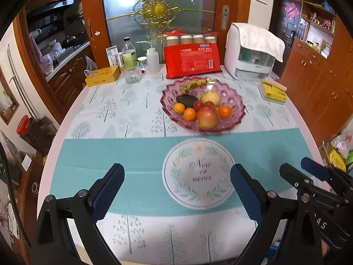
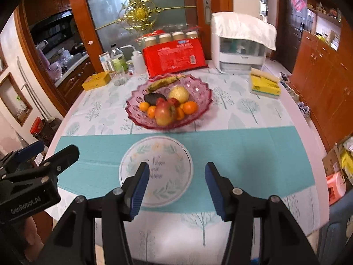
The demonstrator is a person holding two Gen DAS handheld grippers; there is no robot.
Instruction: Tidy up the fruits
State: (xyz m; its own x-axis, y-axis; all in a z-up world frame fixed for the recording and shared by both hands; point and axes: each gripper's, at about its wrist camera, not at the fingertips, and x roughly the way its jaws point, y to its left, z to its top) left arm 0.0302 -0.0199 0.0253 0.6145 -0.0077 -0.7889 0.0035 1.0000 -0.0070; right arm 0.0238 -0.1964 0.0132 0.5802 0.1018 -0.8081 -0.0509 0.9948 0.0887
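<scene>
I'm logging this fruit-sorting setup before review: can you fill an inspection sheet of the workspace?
Surface: table under a tree-print cloth with a teal band.
Job's things: pink glass bowl holding banana, avocado, apple, oranges; the round printed mat is bare.
Clutter: red packet, bottles, yellow boxes, white appliance.
Grippers: left gripper and right gripper open, holding nothing.
Cables: nothing seen.
Surroundings: kitchen, glass door, wooden cabinets.
</scene>
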